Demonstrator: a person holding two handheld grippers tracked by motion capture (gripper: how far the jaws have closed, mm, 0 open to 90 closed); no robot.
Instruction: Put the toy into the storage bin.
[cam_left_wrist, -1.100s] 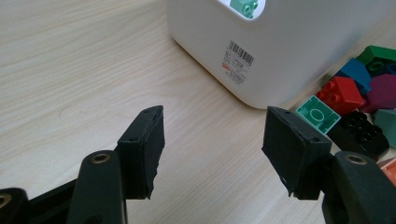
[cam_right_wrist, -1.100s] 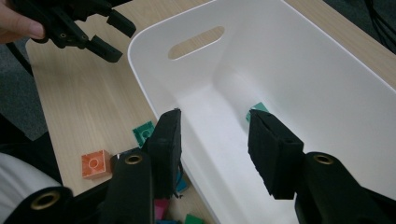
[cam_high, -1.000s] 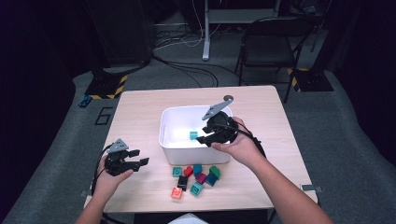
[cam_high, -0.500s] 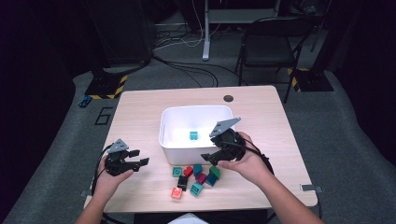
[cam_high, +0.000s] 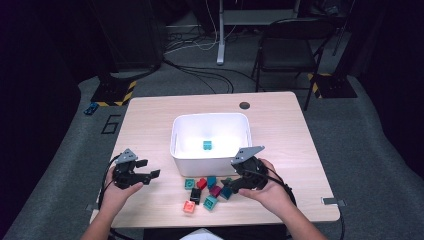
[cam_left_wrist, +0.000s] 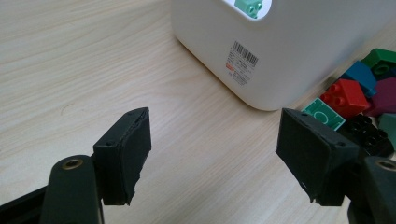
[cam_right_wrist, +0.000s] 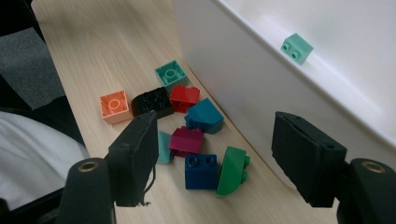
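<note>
Studded plastic bricks (cam_right_wrist: 201, 140) beside smooth white rounded bin (cam_high: 210, 150).

Glossy plastic bricks (cam_right_wrist: 195, 140) — matt wood-grain table (cam_high: 285, 125).

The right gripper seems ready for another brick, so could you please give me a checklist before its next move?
1. Right gripper jaws open, nothing between them: ok.
2. Loose bricks ahead of it, dark blue brick nearest: ok.
3. White bin upright, holding one teal brick: ok.
4. Left gripper open, apart from the pile: ok.
5. Green curved brick leans on the dark blue one; clean grasp: cannot tell.
</note>
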